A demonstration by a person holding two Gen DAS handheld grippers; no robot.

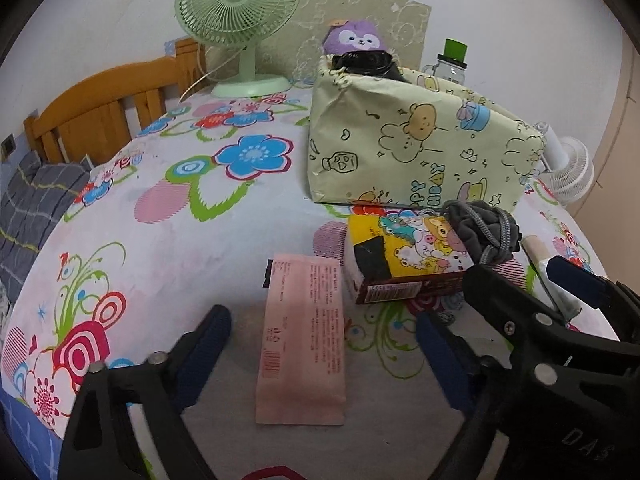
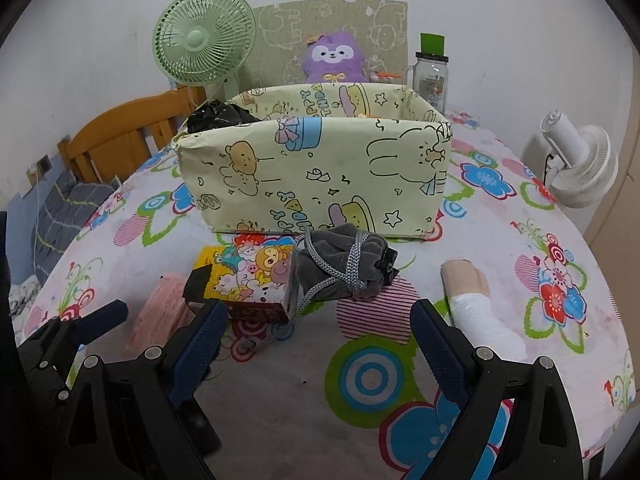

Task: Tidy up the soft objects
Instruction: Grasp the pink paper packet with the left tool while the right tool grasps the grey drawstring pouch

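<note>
In the left wrist view, the left gripper [image 1: 322,338] is open, with the pink packet [image 1: 302,340] lying flat on the tabletop [image 1: 200,248] between its fingers, not squeezed. In the right wrist view, the right gripper [image 2: 316,338] is open and empty, with the gray pouch [image 2: 344,270] just ahead and the paper box [image 2: 316,176] behind it.

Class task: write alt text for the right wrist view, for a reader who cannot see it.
An open right claw points over a floral tablecloth toward a grey drawstring pouch beside a cartoon-printed small box, both in front of a pale yellow paper-covered box. A purple plush toy and green fan stand behind.
</note>
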